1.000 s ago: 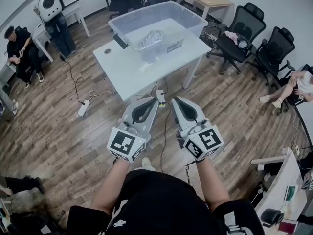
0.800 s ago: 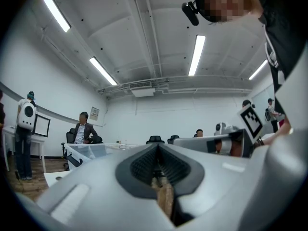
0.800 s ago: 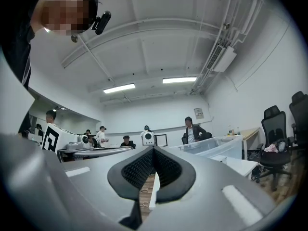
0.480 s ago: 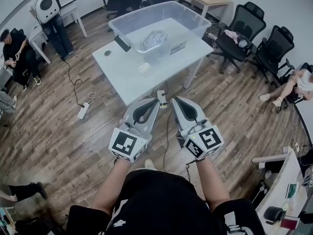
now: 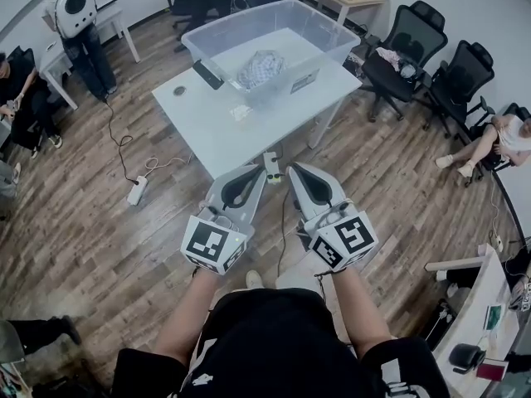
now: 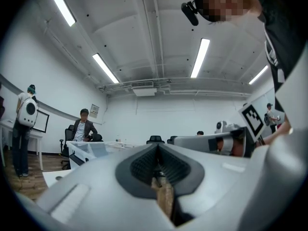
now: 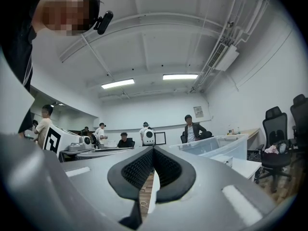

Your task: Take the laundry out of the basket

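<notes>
A clear plastic basket [image 5: 323,31] stands on the far half of a white table [image 5: 207,127], with a bundle of pale patterned laundry [image 5: 260,66] inside it. My left gripper [image 5: 258,171] and right gripper [image 5: 294,169] are held side by side over the wooden floor, just short of the table's near edge. Both are shut and empty. In the left gripper view the pads [image 6: 150,165] meet, with the basket [image 6: 94,148] far ahead. The right gripper view shows closed jaws too, with the basket [image 7: 219,145] ahead at the right.
A black flat item [image 5: 206,74], a small dark disc [image 5: 178,90] and a small white object [image 5: 241,112] lie on the table. A power strip [image 5: 135,191] and cables lie on the floor. Black office chairs [image 5: 415,48] stand to the right, and people sit and stand at the left.
The table and basket sit slightly further left in the head view. People at the left have shifted. Both grippers stay shut, side by side.
</notes>
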`<action>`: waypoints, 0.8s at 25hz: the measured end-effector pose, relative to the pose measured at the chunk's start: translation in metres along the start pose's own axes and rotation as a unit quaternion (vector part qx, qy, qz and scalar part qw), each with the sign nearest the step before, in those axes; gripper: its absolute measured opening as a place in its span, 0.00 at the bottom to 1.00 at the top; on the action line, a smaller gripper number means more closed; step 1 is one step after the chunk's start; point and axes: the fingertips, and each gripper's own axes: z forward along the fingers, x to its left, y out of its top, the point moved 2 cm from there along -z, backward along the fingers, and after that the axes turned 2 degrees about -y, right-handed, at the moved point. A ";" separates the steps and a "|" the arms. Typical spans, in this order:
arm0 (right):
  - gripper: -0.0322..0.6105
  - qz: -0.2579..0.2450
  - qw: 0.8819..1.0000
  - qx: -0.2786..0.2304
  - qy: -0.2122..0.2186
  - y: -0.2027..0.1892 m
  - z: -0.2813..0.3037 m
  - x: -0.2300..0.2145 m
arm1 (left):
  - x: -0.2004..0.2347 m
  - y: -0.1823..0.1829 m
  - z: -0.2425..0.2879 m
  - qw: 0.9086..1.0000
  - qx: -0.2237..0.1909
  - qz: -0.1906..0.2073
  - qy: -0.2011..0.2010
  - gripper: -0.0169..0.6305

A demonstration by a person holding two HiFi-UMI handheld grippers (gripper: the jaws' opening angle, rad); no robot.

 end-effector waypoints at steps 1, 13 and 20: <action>0.05 -0.001 1.000 0.003 0.001 -0.001 0.001 0.001 | 0.002 0.000 -0.001 1.000 -0.001 -0.003 0.001 0.04; 0.05 -0.007 1.000 0.011 0.008 -0.008 0.019 -0.001 | 0.019 -0.011 0.004 1.000 -0.002 -0.014 0.012 0.04; 0.05 -0.006 1.000 0.001 0.012 -0.007 0.031 -0.021 | 0.027 -0.017 0.023 1.000 0.007 -0.006 0.017 0.04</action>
